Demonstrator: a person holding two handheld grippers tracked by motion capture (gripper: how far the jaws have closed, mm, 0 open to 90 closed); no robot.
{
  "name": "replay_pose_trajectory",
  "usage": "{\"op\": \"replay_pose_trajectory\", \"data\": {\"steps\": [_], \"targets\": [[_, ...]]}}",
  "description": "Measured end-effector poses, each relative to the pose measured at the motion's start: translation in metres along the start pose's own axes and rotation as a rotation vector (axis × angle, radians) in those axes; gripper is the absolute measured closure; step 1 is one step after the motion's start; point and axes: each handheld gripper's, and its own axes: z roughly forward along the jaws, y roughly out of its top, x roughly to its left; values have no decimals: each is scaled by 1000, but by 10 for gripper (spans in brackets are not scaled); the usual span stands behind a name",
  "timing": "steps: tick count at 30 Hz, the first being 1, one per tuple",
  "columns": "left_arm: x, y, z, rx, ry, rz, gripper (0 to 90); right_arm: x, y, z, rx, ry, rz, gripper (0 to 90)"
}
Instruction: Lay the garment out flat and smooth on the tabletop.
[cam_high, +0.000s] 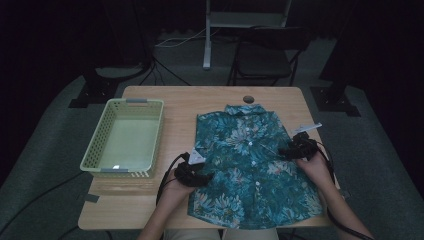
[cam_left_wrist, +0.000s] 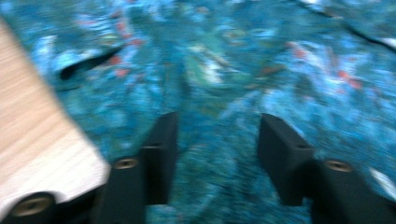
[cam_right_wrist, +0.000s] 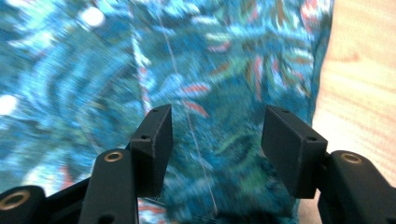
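A pale green plastic basket with perforated walls (cam_high: 102, 131) stands on the left part of the light wooden table (cam_high: 180, 102), and nothing lies in it apart from a small pale patch on its floor, too small to identify. Just right of it, a teal short-sleeved shirt with a floral print and white buttons (cam_high: 250, 165) lies spread flat, collar away from the person, buttoned front up.

In the high view the left gripper (cam_high: 192, 172) sits at the shirt's left edge below the sleeve and the right gripper (cam_high: 298, 149) at its right sleeve; whether they touch the cloth is hard to judge there. The left gripper view shows its gripper (cam_left_wrist: 217, 149) with jaws apart over the fabric, nothing pinched. The right gripper view shows its gripper (cam_right_wrist: 217, 144) likewise spread above the print, bare table to the right.

No readable writing shows.
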Motion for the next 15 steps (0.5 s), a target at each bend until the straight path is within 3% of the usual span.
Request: {"op": "replay_pose_trajectory", "data": {"steps": [3,6,8,11,13,15], "targets": [[0,-8,-8,-40,4,-1,386,3,8,-8,-39,44,13,413],[1,-14,-16,-72,24,-30,376,6,20,-10,-51,62,23,351],[3,-18,-22,-69,1,-43,376,8,28,-8,-52,77,26,351],[2,-23,-29,-72,8,-35,375,10,38,-5,-52,107,40,352],[1,-29,-35,-106,2,-48,375,11,45,-1,-50,125,43,372],[1,-33,-38,-102,-4,-60,376,10,50,2,-49,156,55,447]]}}
